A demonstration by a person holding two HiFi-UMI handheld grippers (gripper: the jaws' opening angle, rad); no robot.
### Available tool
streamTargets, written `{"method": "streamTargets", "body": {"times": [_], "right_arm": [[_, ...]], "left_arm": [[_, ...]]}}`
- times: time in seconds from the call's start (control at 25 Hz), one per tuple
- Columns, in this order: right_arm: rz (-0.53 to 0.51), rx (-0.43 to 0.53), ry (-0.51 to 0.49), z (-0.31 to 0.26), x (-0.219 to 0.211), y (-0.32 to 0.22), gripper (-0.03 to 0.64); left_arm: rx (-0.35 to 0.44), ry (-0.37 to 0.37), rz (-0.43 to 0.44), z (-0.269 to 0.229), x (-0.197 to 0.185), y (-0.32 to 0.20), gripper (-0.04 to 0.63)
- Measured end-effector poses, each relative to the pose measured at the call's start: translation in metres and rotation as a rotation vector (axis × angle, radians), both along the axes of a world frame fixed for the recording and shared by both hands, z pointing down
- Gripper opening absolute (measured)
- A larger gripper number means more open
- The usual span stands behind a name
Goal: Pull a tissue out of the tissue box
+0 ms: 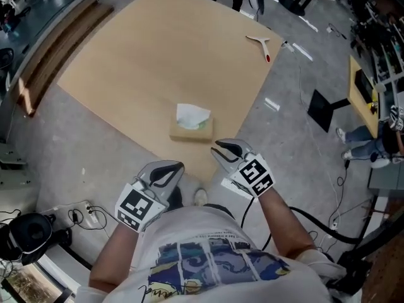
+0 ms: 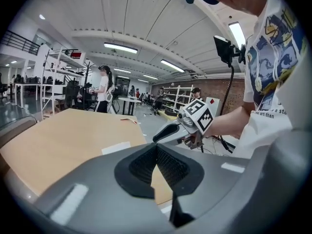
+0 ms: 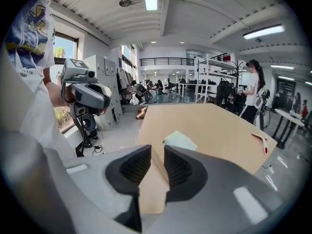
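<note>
Large tan worktop, person standing at its near edge. Left gripper off the near edge, jaws pressed together, empty. Right gripper over the near edge, jaws slightly apart, nothing between. Tissue box near that edge, just beyond both grippers. White tissue sticking up from its top.

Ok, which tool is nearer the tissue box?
Right. The right tool is just off the near right corner of the box, while the left tool sits farther back from the box's near side.
</note>
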State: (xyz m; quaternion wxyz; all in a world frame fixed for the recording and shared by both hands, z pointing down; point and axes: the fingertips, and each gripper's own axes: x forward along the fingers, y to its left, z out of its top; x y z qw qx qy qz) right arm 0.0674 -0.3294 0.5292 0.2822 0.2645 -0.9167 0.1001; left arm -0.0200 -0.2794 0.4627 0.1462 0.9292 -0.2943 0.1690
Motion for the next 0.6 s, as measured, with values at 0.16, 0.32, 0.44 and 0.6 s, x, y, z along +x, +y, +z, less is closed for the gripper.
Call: {"method": "streamTargets", "body": {"times": [0.16, 0.32, 0.44, 0.6], "right_arm": [[0.028, -0.015, 0.031, 0.018, -0.007, -0.043, 0.078], [0.052, -0.035, 0.050, 0.036, -0.012, -0.074, 0.089], [0.059, -0.051, 0.053, 0.044, -0.012, -0.090, 0.111], [0.062, -0.107, 0.042, 0.058, -0.009, -0.109, 0.147]], "left_arm": [[0.004, 0.005, 0.010, -0.001, -0.017, -0.024, 0.005], [-0.005, 0.014, 0.026, 0.007, -0.030, -0.040, 0.005], [-0.027, 0.010, 0.039, 0.013, -0.036, -0.047, 0.005], [-0.025, 0.019, 0.058, 0.011, -0.036, -0.061, 0.005]]}}
